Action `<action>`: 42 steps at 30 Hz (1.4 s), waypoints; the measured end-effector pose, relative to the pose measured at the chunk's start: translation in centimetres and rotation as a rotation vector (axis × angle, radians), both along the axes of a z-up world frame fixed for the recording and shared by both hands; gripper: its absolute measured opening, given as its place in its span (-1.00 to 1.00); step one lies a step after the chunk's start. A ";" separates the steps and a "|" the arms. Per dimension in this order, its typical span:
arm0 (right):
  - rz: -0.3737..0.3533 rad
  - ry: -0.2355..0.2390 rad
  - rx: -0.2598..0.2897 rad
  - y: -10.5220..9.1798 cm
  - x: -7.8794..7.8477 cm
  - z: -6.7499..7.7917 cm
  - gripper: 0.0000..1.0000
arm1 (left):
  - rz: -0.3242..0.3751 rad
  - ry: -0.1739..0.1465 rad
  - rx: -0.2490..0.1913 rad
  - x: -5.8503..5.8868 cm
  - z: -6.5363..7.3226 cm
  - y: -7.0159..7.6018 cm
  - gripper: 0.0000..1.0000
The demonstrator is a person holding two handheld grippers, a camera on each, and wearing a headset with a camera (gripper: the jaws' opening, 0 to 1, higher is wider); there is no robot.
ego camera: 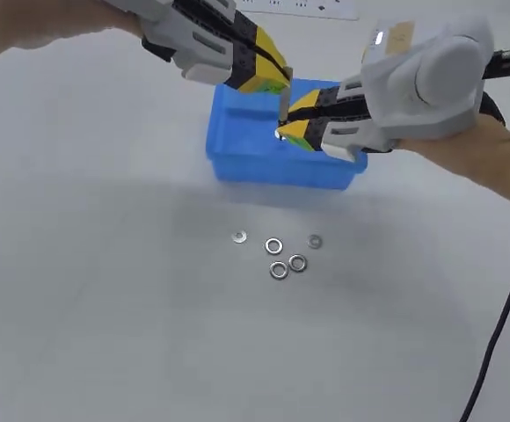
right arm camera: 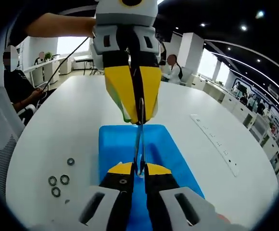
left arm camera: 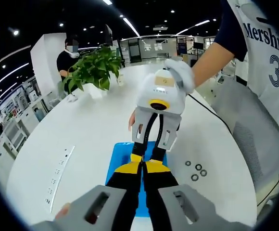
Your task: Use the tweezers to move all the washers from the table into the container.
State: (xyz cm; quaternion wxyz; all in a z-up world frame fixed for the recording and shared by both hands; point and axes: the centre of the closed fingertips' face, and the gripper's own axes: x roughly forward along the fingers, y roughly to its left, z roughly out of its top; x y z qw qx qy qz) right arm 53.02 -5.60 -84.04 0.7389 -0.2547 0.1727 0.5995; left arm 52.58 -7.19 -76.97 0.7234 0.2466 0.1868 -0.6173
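Observation:
Over the blue container point(ego camera: 237, 154) my two grippers meet tip to tip. My left gripper point(ego camera: 277, 86) comes in from the upper left and is shut on the top of the thin metal tweezers point(ego camera: 280, 110). From the right, my right gripper point(ego camera: 295, 119) is shut on them lower down. The tweezers' tip point(ego camera: 279, 135) hangs over the container with a small shiny glint on it. In the right gripper view the tweezers point(right arm camera: 138, 139) run from my right gripper point(right arm camera: 139, 169) up to the left gripper point(right arm camera: 140, 118). Several washers point(ego camera: 279, 270) lie on the white table in front of the container.
A black cable point(ego camera: 501, 325) runs down the right side of the table. A white power strip point(right arm camera: 216, 142) lies on the table beyond the container. A potted plant point(left arm camera: 98, 67) stands at the far end. People sit at other desks in the background.

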 end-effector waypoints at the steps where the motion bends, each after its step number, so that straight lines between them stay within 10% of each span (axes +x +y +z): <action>1: 0.000 -0.001 0.004 0.0 0.2 -0.1 -0.81 | 0.001 0.006 -0.004 0.1 -0.1 0.0 -0.90; 20: 0.029 0.044 0.002 0.4 0.2 -1.2 -0.81 | -0.004 0.028 0.008 0.2 -1.1 0.3 -0.90; 42: 0.034 -0.008 0.039 0.1 -1.1 2.6 -0.78 | -0.017 -0.017 -0.001 -1.3 2.4 -0.5 -0.90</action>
